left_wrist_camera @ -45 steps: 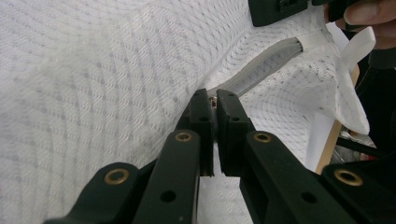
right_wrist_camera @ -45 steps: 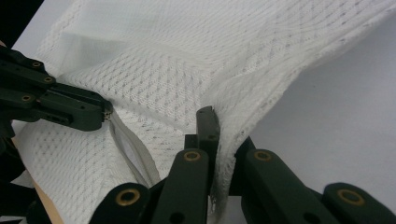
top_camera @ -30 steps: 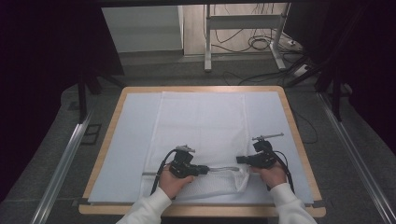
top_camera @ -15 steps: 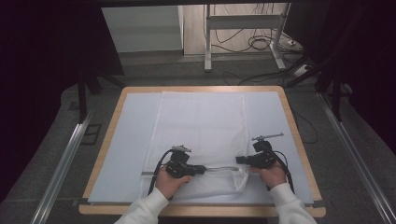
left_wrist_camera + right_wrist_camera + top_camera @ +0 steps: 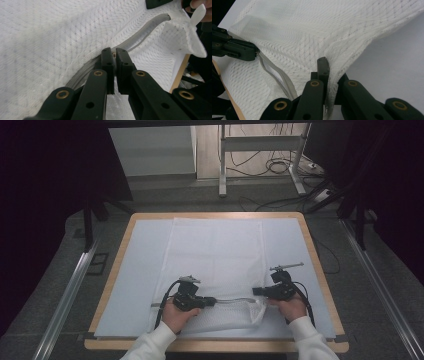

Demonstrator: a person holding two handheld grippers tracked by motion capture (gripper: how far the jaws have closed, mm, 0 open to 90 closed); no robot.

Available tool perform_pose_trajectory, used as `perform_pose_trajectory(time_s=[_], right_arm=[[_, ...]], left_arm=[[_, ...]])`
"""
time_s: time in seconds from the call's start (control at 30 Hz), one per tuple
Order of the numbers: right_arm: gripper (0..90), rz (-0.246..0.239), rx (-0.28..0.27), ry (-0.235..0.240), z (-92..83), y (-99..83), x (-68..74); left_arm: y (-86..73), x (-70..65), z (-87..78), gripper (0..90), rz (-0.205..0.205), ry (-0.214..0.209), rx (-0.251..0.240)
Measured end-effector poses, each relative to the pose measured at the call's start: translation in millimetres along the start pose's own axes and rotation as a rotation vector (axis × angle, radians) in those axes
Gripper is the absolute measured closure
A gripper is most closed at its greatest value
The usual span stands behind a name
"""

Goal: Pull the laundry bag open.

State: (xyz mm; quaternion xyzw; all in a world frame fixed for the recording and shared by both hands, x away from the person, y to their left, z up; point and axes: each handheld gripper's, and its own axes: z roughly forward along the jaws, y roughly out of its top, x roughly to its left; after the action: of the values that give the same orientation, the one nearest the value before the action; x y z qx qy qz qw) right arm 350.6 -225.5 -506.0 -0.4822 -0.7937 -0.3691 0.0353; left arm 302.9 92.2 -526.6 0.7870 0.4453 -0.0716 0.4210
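A wooden-edged bench [image 5: 114, 270] carries a pale sheet. On it lies a white mesh laundry bag [image 5: 217, 255], its near edge partly hidden by hands. A grey zipper [image 5: 232, 300] runs along that edge. The left hand-held gripper [image 5: 212, 301] is clamped on the zipper pull, hard to make out; the right hand-held gripper [image 5: 255, 291] pinches the bag's mesh corner.

The table [image 5: 112, 270] has a light wooden rim and a pale blue-white top. It stands on a grey speckled floor [image 5: 60, 250]. Metal rails run along the floor on the left [image 5: 67, 292] and on the right [image 5: 385, 295]. At the far side, a white panel [image 5: 152, 150] stands left of a metal frame [image 5: 260, 150], with dark cables [image 5: 280, 167] coiled on the floor beneath it. Both far corners lie in deep shadow.
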Motion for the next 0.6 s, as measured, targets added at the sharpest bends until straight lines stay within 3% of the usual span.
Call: perform_pose_trajectory(time_s=[0.6], right_arm=[[88.5,-0.003,-0.006,-0.004,0.1,-0.2,-0.3]], left_arm=[[-8.7,12.4,-18.5,86.8,-0.029,0.012,-0.020]])
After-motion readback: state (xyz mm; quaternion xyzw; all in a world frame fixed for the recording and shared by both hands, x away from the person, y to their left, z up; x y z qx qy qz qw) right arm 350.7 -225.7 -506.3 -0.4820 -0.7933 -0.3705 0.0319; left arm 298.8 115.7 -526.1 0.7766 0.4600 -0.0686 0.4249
